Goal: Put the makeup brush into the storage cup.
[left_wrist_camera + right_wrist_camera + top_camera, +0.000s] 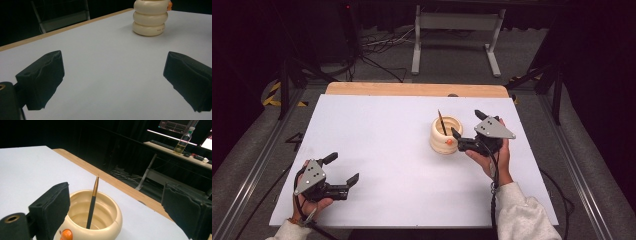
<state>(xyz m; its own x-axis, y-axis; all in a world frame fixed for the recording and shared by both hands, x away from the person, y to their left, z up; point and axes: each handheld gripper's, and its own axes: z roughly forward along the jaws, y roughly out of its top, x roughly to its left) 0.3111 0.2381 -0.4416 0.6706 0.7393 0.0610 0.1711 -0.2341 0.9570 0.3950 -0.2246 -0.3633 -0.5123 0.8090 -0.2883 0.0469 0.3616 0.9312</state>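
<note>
A: Your left claw [344,170] gapes open over bare white worktop [377,150], nothing between it and the cream ringed pot [150,18] farther off.

B: Your right claw [466,124] stands open just beside that pot, gripping nothing. A pen [92,203] leans upright inside. Beyond: a grey stand [457,30].

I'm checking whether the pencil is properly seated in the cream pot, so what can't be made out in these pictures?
- Lower end of the pencil: the cream pot wall hides it in the high view; dim in the right gripper view.
- Orange piece on the pot: cut off by the bottom edge, right gripper view.
- Small print on the pot: too small, left gripper view.
</note>
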